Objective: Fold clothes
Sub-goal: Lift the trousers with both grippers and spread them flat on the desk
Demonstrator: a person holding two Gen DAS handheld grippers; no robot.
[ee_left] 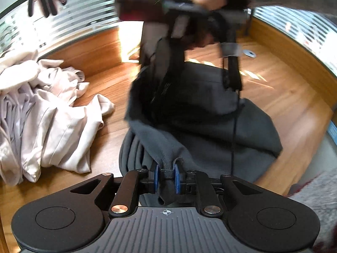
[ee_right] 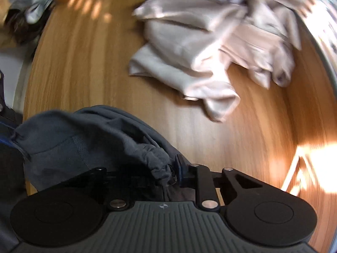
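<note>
My left gripper pinches a hem of the dark grey garment heaped on the wooden table — my right gripper clamps bunched fabric, likely to spread it flat

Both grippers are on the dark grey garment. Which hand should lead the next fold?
Probably right: the right gripper pinches the bunched garment beside bare table. The left gripper can anchor its pinched edge.
</note>
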